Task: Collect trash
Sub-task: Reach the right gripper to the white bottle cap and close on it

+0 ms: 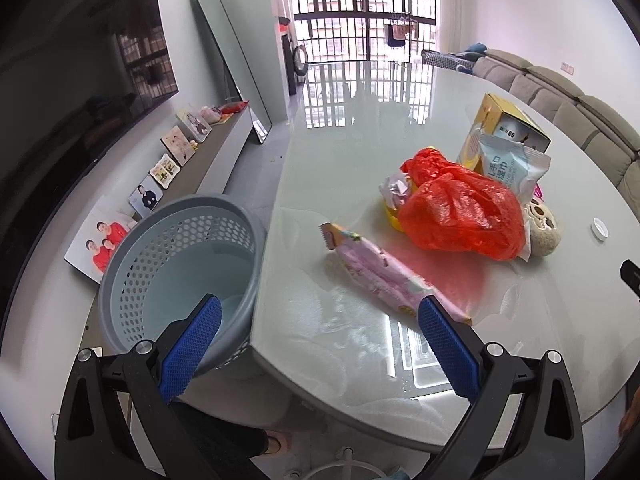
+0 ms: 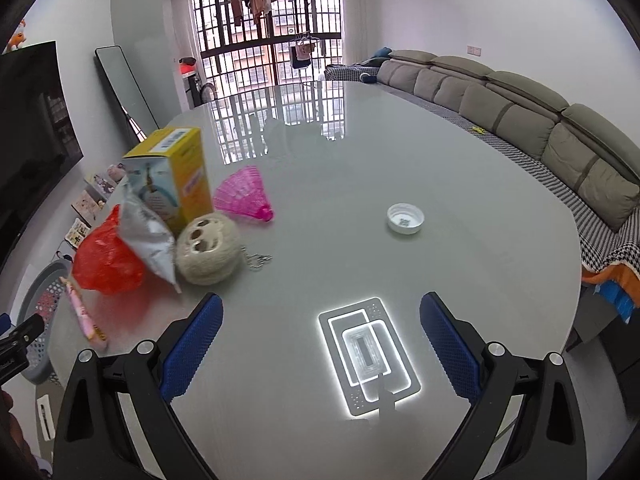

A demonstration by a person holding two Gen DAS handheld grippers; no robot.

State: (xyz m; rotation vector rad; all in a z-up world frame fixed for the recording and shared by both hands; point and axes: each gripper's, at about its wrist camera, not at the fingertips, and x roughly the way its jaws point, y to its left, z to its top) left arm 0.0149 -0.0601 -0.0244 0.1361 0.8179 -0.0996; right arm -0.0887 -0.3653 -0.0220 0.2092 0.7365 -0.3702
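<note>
Both tools are spread wide and holding nothing: left tool [image 1: 320,320] hangs over the bench [image 1: 340,168] edge, its right finger just by a pink wrapper [image 1: 384,276]. Red bag [image 1: 460,208] lies beyond, grey basket [image 1: 180,268] beside the bench. Right tool [image 2: 320,320] hovers over bare bench, white cap [image 2: 405,218] ahead.

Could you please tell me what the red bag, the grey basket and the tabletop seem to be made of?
Crumpled red bag: thin, glossy plastic film, judging by its creases and translucency. Perforated grey basket: moulded matte plastic, with regular round holes. Pale grey tabletop: probably glass or polished stone, since it mirrors the window.
</note>
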